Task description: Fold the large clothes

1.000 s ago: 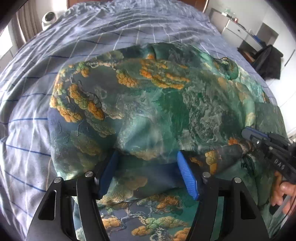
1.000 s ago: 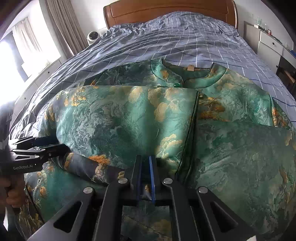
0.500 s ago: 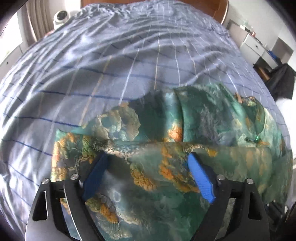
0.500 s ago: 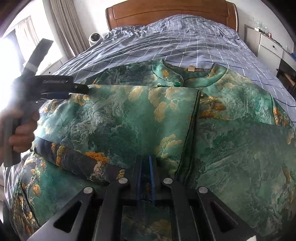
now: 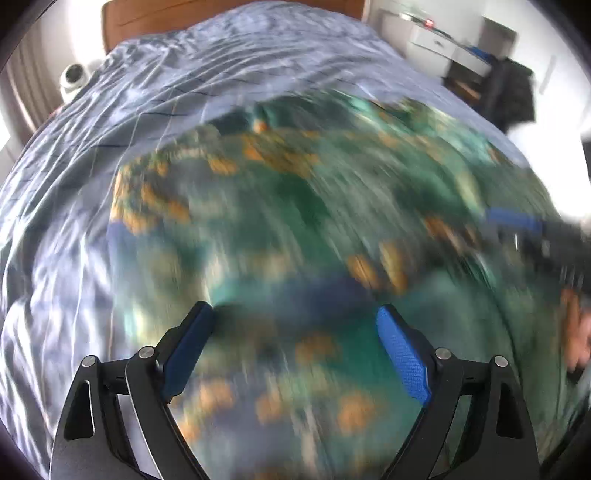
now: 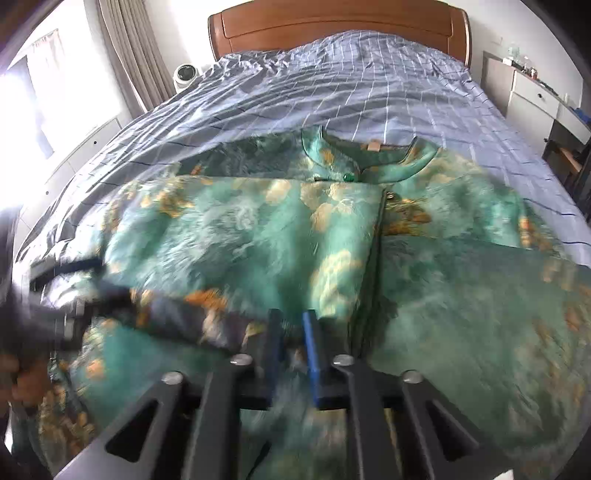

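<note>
Right wrist view is showing the right hand-held gripper (image 6: 293,341) pinching the robe (image 6: 258,240), part-folded on the bed (image 6: 369,85), further folds pending, while the left hand-held gripper (image 5: 293,332) is hovering wide open, empty.

A home bedroom: a bed (image 6: 369,92) with checked blue bedding and wooden headboard (image 6: 338,22), curtains (image 6: 129,55) far left, white drawers (image 6: 532,92) far right.
</note>
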{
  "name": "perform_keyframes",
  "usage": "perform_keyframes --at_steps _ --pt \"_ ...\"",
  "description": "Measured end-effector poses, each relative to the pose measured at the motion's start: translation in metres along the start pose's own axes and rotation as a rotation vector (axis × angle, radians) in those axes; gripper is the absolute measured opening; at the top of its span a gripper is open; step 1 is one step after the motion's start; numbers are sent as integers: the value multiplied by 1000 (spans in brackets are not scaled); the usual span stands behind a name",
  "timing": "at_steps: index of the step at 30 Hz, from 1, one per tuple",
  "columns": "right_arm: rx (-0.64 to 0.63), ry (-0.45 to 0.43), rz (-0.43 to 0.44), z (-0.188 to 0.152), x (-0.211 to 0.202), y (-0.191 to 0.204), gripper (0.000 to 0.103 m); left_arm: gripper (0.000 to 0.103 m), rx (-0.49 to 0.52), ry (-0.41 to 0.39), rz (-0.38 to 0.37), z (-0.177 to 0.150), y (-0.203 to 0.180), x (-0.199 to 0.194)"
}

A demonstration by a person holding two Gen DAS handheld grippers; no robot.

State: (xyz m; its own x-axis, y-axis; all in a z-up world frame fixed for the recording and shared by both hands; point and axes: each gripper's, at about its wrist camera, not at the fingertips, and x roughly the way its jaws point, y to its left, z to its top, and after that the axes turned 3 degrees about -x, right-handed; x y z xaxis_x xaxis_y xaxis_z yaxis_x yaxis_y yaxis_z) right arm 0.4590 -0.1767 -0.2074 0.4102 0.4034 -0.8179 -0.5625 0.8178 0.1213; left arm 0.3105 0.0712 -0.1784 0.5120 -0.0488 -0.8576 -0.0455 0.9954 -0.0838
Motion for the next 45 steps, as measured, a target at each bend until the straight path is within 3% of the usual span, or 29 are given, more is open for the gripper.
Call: perform_keyframes --at_steps 1,8,14,24,33,45 --pt "-3 -7 0 -3 -10 3 33 91 14 -3 -3 -11 -3 -9" --pt "-82 -101 -40 -43 -94 31 57 91 10 -83 -36 -81 -20 -78" --pt "-133 -142 -63 -91 -141 57 61 93 -21 -98 -17 -129 -25 -105" --pt "-125 -118 -21 -163 -175 89 61 93 16 -115 -8 -164 -43 -129" --pt "-89 -129 -5 -174 -186 97 62 93 54 -143 19 -172 -55 -138" --pt "-152 -126 8 -181 -186 126 63 93 21 -139 23 -178 -45 -140"
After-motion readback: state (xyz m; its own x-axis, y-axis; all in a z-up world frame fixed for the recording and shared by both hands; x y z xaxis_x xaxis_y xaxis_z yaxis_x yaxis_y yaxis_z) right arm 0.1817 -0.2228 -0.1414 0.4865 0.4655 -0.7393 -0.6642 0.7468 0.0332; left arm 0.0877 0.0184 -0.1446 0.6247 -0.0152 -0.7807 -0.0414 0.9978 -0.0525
